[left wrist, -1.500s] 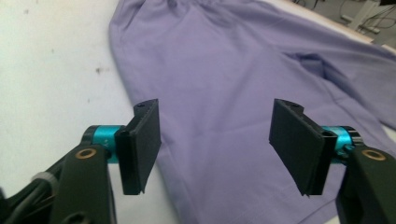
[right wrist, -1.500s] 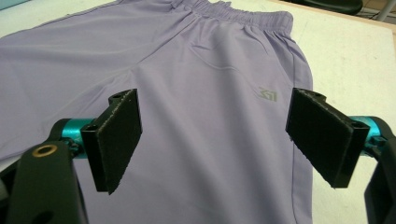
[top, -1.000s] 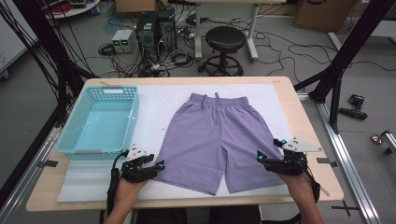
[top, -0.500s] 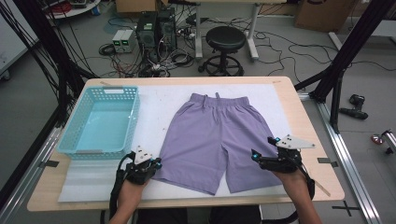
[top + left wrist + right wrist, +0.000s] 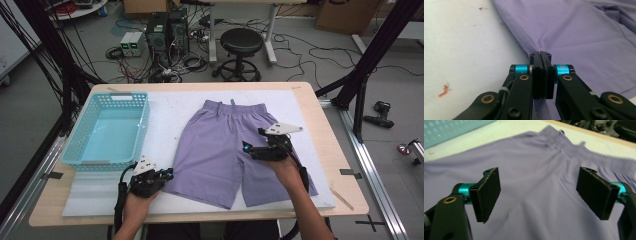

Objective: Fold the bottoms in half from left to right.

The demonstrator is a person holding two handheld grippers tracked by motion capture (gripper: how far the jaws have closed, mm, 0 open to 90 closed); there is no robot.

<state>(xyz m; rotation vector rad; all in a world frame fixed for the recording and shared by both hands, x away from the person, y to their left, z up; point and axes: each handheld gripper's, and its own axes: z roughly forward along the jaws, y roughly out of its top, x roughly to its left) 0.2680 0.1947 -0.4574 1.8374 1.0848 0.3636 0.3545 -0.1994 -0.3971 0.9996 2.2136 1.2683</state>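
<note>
High view puts the purple shorts (image 5: 227, 150) flat on the white mat (image 5: 170, 115), just right of the blue basket (image 5: 112, 131), waistband far from the person and legs running back toward the near edge. On the side nearest the basket, the left gripper (image 5: 167, 175) is pressed together on the outer hem of that leg. Over the other leg, well away from the basket, the right gripper (image 5: 246, 148) hovers with jaws spread, cloth beneath and unpinched, so the pinching gripper governs any fold.
</note>
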